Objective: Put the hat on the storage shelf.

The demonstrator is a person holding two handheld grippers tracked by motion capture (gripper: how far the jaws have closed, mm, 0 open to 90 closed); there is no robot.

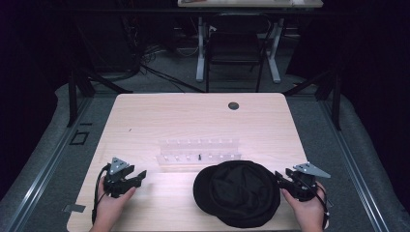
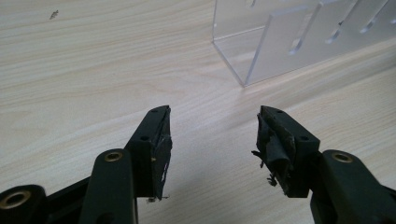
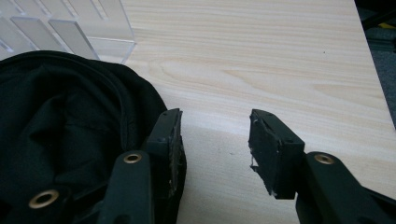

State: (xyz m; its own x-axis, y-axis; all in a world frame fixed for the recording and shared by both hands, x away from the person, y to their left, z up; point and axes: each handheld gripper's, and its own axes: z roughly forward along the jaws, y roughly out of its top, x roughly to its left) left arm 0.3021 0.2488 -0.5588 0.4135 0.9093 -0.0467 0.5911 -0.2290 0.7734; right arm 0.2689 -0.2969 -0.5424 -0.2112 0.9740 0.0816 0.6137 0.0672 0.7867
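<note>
Pale wooden table (image 1: 145, 116) carries a black cap (image 1: 238, 192), lying just in front of a clear acrylic rack (image 1: 199, 153). The right gripper (image 1: 284, 180) sits at the cap's right edge, jaws spread and empty; the left gripper (image 1: 138, 178) waits well to its left, also released. Judging by this, grasping has not begun: the right jaws must next close on the cap's rim.

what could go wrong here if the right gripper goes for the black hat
1. The right gripper is open beside the black hat, one jaw against its edge; closing there may pinch only loose fabric, which could slip out.
2. The hat lies right next to the clear acrylic rack; dragging it could nudge the rack.
3. The left gripper is open over bare table, too far off to steady the hat.
</note>
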